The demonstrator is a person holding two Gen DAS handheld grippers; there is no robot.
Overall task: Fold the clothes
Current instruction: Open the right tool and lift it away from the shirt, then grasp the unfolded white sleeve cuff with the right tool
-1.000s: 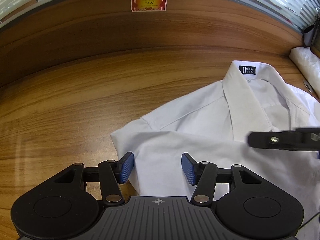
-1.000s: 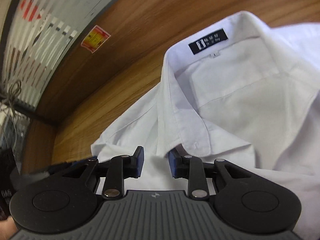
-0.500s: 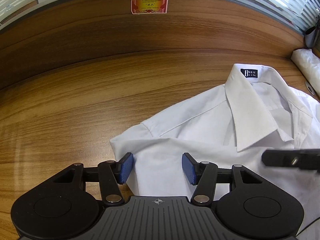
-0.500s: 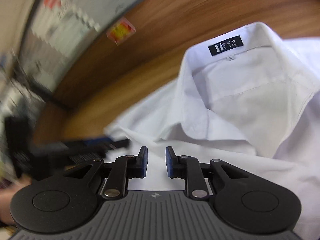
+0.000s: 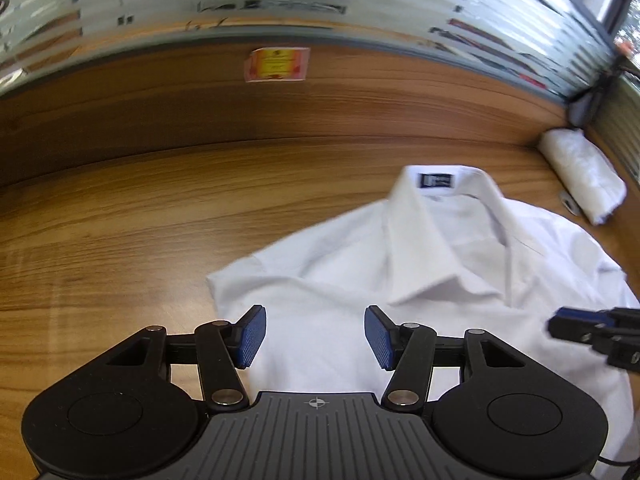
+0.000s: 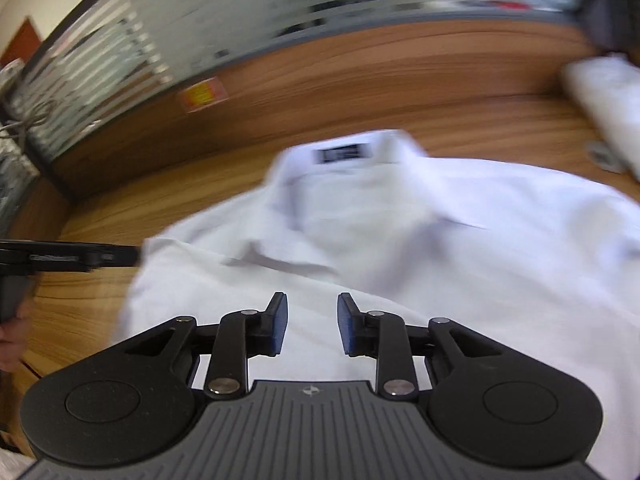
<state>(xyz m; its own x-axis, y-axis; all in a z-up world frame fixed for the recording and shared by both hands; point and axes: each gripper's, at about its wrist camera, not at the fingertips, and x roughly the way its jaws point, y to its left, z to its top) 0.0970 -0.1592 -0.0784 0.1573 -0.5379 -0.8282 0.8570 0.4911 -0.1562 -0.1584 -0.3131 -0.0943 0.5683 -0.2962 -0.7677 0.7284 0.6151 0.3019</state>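
I have drawn both grippers back and up from the white shirt (image 5: 420, 288), and my right gripper (image 6: 312, 330) has spread wider than a moment ago. My left gripper (image 5: 314, 336) hangs open over the shirt's near-left corner, holding nothing. The shirt lies on the wooden table (image 5: 140, 216), collar toward the far edge, near the right corner.

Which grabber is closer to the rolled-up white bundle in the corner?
Probably the right. The right gripper is over the white shirt on the side toward the rolled white bundle. The left gripper is over the shirt's other edge, farther away.
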